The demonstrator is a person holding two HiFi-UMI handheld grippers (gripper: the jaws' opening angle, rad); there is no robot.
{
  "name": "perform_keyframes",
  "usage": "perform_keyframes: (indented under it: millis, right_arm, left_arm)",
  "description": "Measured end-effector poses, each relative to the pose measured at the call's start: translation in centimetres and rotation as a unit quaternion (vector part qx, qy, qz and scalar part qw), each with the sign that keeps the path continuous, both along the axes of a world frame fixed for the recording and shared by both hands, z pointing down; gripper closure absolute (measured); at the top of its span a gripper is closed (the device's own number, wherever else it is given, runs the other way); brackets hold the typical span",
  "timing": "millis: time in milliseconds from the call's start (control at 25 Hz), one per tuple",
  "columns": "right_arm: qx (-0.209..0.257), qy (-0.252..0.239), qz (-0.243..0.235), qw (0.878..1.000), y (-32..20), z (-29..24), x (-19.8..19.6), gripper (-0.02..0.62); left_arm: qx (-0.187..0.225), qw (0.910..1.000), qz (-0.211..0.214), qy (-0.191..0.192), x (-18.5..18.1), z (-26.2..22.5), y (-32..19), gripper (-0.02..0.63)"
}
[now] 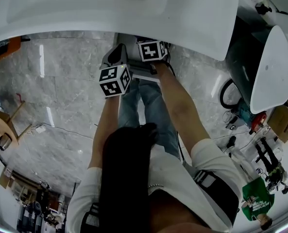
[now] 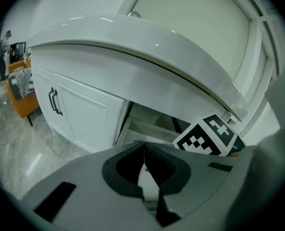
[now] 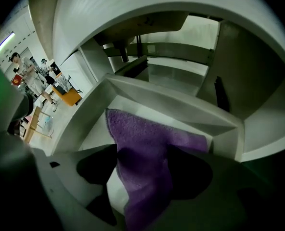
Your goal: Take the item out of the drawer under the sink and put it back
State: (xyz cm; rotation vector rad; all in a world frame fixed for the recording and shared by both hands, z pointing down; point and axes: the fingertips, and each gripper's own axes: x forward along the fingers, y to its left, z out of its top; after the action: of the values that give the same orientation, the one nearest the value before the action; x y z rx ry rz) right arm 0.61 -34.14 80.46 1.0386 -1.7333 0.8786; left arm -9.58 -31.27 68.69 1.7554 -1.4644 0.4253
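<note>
Pinching purple towel (image 3: pixel 137 129) over open drawer (image 3: pixel 180 107), right tongs (image 3: pixel 144 150) clamped; left tongs (image 2: pixel 144 147) closed, empty.

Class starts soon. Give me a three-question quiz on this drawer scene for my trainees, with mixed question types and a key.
1. True or false: the left tongs stand wide open.
2. What do the right tongs hold? A) a sponge B) a purple cloth C) nothing
3. Fill in: the drawer under the sink stands ____.
Key: 1 false, they are shut and empty; 2 B; 3 open.
</note>
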Motion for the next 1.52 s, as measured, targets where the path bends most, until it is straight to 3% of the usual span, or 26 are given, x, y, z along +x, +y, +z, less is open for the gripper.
perform_keyframes:
  millis: [160,240,400,560,1000,1520]
  right_arm:
    - [0.01,0.025,-0.013,1.0,0.0,0.0,0.2,0.268]
    - [0.02,0.052,-0.018,0.998,-0.3,0.1,1.0,0.414]
    - [0.015,0.061,-0.021,0.998,-0.1,0.2,1.2,0.435]
    - [0.027,0.07,-0.027,0.997,0.0,-0.1,1.4,0.508]
    - [0.039,0.047,-0.005,0.998,0.1,-1.3,1.7,0.528]
    - [0.089,-0.01,0.007,0.996,1.8,-9.0,1.9,0.531]
  left_arm:
    - [-0.002,1.0,-0.003,0.001,-0.3,0.2,0.1,0.601]
    - [-0.001,1.0,-0.006,0.004,-0.4,0.2,0.0,0.601]
    - [-0.001,1.0,-0.006,0.003,-0.6,0.1,-0.1,0.601]
    - [-0.001,1.0,-0.004,0.001,-0.6,0.0,-0.1,0.601]
    - [-0.016,0.9999,-0.001,0.003,-1.1,0.3,0.7,0.601]
    - [0.01,0.9998,0.018,0.004,-0.4,-3.8,0.6,0.601]
